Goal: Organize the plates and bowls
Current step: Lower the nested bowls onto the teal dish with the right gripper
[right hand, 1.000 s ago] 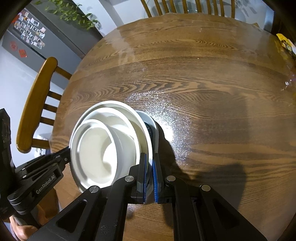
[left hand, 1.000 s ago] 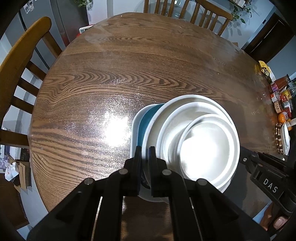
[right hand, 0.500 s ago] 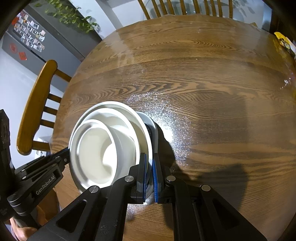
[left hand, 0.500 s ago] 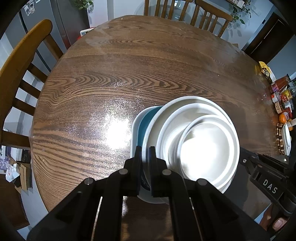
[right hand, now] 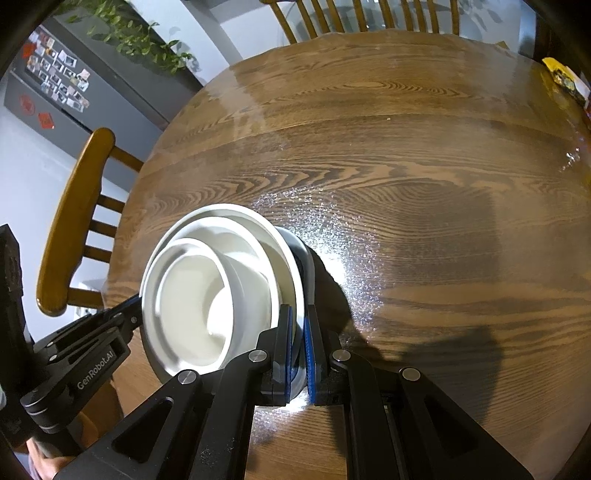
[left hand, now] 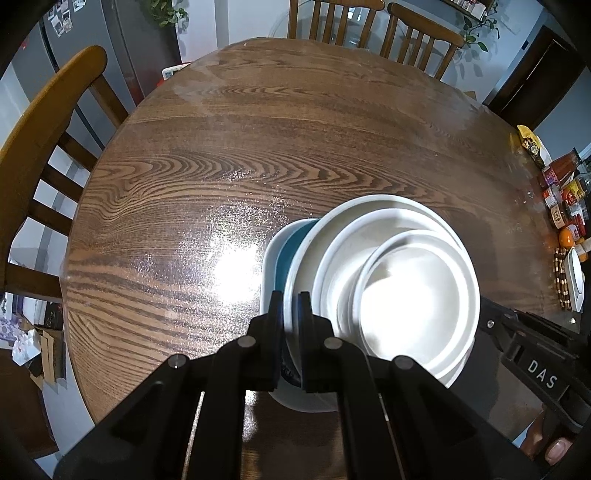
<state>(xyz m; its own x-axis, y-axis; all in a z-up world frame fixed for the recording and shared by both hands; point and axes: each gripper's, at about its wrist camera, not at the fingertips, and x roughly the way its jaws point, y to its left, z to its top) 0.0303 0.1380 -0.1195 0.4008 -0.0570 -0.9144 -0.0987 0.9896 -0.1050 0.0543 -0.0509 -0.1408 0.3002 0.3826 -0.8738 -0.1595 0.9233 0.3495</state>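
A stack of dishes stands near the front edge of the round wooden table [left hand: 221,147]. At the bottom is a white plate with a teal inside [left hand: 284,254], on it a wide white plate [left hand: 369,210], and on top a white bowl [left hand: 413,299]. My left gripper [left hand: 290,301] is shut on the stack's left rim. In the right wrist view my right gripper [right hand: 298,321] is shut on the opposite rim, beside the white bowl [right hand: 195,295]. Each gripper shows in the other's view, the right gripper [left hand: 532,354] and the left gripper [right hand: 92,350], at the stack's far side.
Wooden chairs [left hand: 44,122] ring the table, two more at the back [left hand: 413,29]. Sauce bottles and jars [left hand: 565,192], a bead string and a small white dish crowd the right edge. A grey fridge with photos [right hand: 55,85] stands behind. A person's fingers [left hand: 557,448] hold the right tool.
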